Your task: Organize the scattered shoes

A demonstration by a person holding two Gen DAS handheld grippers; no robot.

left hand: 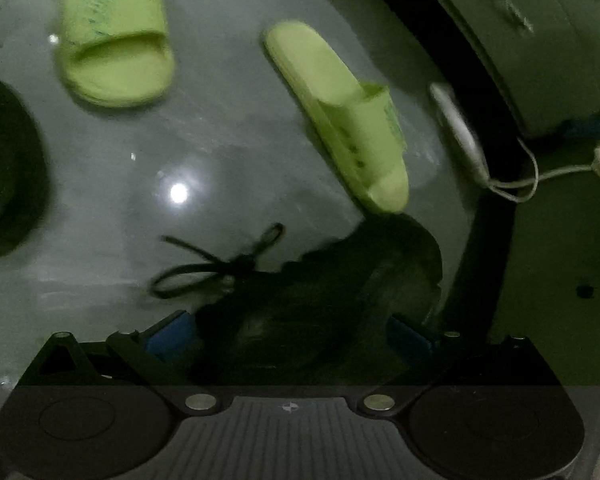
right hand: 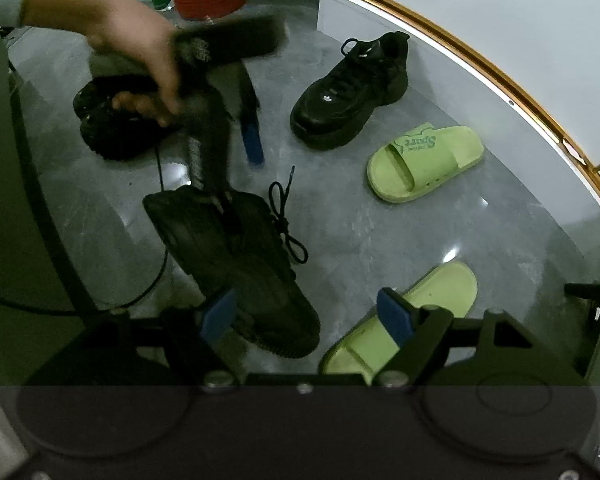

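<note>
Glossy grey floor [right hand: 380, 240], black lace-up sneaker [right hand: 236, 248] tilted, 2 lime slides [right hand: 424, 162].

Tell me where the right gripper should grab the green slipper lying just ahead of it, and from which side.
Grip the strap band of the nearer green slipper, one finger under the strap and one on top. It lies flat, sole down, strap end closest to the right gripper, whose jaws stand open. Probably come from above on the heel side, where the open footbed gives room to slide under the strap.

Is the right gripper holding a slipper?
No, the right gripper is open with nothing between its fingers; the green slipper lies on the floor beneath.
</note>
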